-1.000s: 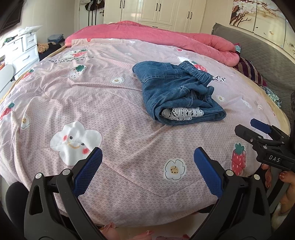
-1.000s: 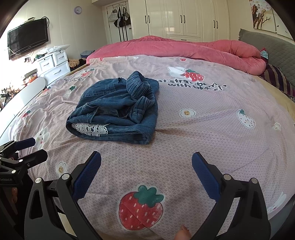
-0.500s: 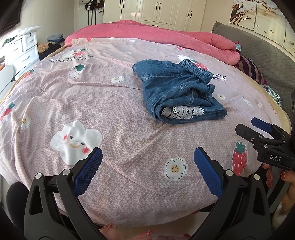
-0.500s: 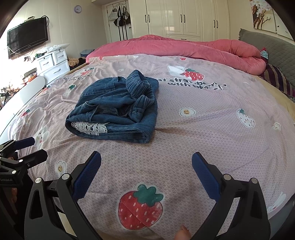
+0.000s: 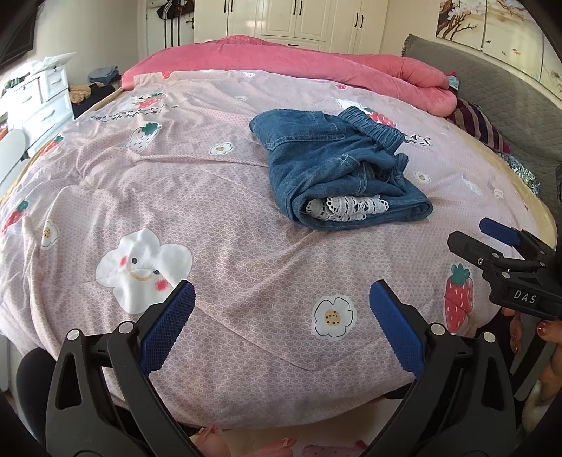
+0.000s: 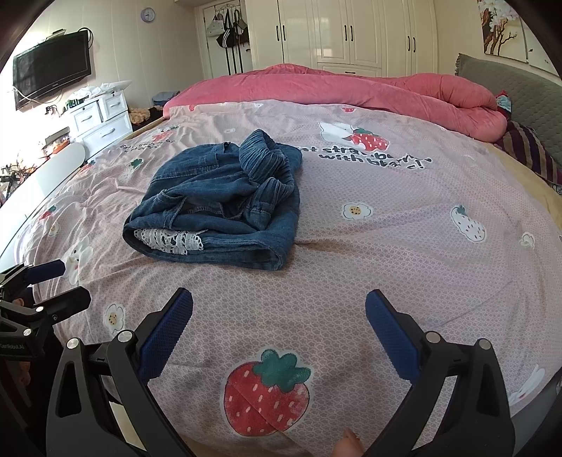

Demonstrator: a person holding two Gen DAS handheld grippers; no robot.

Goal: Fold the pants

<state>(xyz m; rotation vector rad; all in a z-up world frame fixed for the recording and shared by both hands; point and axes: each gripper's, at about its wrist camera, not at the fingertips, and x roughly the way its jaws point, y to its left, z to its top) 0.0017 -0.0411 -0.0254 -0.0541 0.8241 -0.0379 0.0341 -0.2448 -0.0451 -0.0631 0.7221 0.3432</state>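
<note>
Denim pants [image 5: 337,175] lie in a loose folded bundle near the middle of the bed [image 5: 217,253], at about one o'clock from the left hand-held gripper [image 5: 281,309] and eleven o'clock from the right hand-held gripper [image 6: 279,316]. Both hover near the bed's edge, jaws wide, holding nothing. The risk seems to be the bundle: its bunched waistband [image 6: 267,161] and protruding lace trim [image 6: 168,239] could spring open if nudged. The bedding is a soft pink strawberry-print quilt [image 6: 386,218]; a rolled pink blanket [image 6: 351,88], white wardrobes [image 6: 351,31] and a wall-mounted television [image 6: 51,66] stand beyond.
</note>
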